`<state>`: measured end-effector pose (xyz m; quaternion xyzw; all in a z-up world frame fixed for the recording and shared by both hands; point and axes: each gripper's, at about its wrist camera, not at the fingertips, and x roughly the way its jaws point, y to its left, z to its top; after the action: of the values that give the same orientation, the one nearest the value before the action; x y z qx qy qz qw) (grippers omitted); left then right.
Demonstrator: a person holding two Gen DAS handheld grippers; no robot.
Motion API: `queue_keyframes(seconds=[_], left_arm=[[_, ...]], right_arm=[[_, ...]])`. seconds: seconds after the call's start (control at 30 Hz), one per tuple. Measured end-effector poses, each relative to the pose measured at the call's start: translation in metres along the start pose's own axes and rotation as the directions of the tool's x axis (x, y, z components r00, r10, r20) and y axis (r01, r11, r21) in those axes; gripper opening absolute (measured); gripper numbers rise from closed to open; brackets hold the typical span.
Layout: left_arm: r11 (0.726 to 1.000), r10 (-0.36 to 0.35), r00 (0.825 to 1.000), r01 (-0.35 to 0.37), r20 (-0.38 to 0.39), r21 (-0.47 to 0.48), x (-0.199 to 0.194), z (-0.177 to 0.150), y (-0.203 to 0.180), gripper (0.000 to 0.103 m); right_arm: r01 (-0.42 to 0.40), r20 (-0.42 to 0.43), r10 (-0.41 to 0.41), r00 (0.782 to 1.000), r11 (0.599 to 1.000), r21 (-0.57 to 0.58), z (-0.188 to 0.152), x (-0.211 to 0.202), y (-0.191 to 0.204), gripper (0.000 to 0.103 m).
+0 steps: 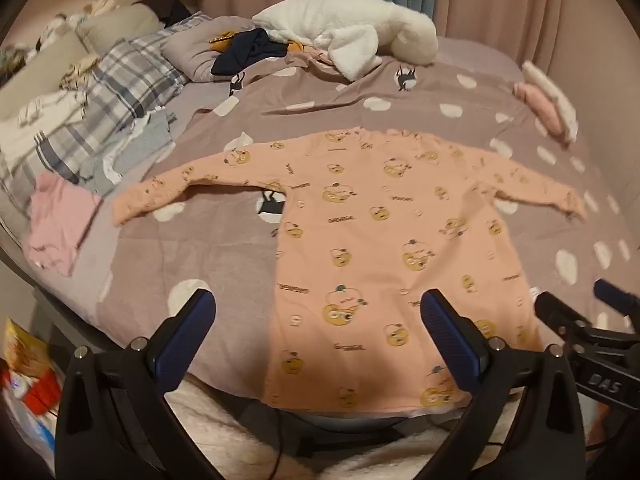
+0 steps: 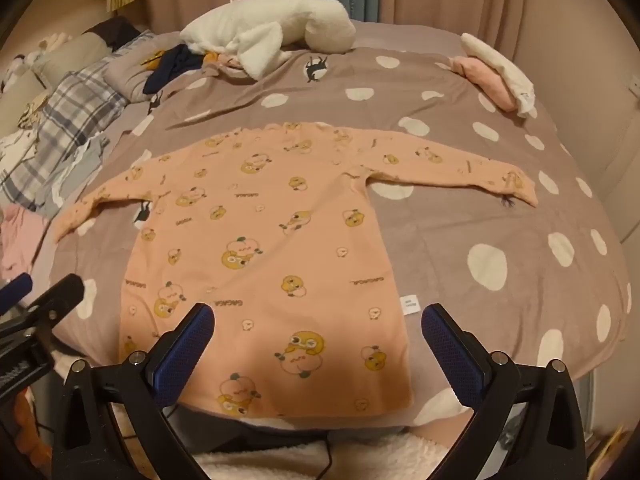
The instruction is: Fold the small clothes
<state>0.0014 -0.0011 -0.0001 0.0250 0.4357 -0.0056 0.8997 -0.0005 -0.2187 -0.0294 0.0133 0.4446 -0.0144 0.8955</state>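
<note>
A small peach long-sleeved shirt [image 1: 372, 240] [image 2: 256, 248] with yellow cartoon prints lies flat on the bed, both sleeves spread out, its hem at the near edge. My left gripper [image 1: 318, 314] hangs open above the hem's left part, nothing between its blue pads. My right gripper [image 2: 318, 326] is open too, over the hem's right corner near a white care label [image 2: 409, 305]. Each gripper shows at the edge of the other's view: the right one [image 1: 576, 304], the left one [image 2: 44, 288].
The bed has a mauve cover [image 2: 500, 208] with white dots. A white plush blanket [image 1: 352, 28] and dark clothes [image 1: 248, 54] lie at the far side. Folded pink and white pieces [image 2: 496, 76] sit far right. A pink garment [image 1: 60, 224] and plaid pillows [image 1: 104, 92] lie left.
</note>
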Motion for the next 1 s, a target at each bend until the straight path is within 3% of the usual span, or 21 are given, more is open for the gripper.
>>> queue_keyframes(seconds=[0.13, 0.23, 0.67, 0.8, 1.0], left_arm=[[0.999, -0.037, 0.999, 0.037, -0.006, -0.019, -0.001, 0.004, 0.006, 0.102], [1.0, -0.022, 1.0, 0.022, -0.017, -0.006, -0.001, 0.005, 0.0, 0.102], [0.997, -0.075, 0.996, 0.077, 0.043, -0.03, -0.007, 0.002, 0.007, 0.102], [0.995, -0.079, 0.991, 0.085, 0.108, -0.054, -0.013, 0.004, 0.011, 0.102], [0.994, -0.028, 0.98, 0.048, 0.199, -0.097, -0.026, 0.01, 0.017, 0.102]], right_arm=[[-0.052, -0.024, 0.052, 0.998, 0.999, -0.008, 0.001, 0.0, 0.004, 0.103], [-0.047, -0.013, 0.047, 0.999, 0.999, -0.014, 0.001, -0.002, 0.006, 0.103], [-0.044, 0.001, 0.044, 0.999, 0.999, -0.008, 0.003, -0.002, 0.004, 0.103], [-0.042, 0.013, 0.042, 0.999, 0.999, -0.003, 0.006, -0.001, 0.005, 0.103], [-0.05, 0.045, 0.051, 0.998, 0.999, -0.016, 0.009, -0.005, 0.01, 0.103]])
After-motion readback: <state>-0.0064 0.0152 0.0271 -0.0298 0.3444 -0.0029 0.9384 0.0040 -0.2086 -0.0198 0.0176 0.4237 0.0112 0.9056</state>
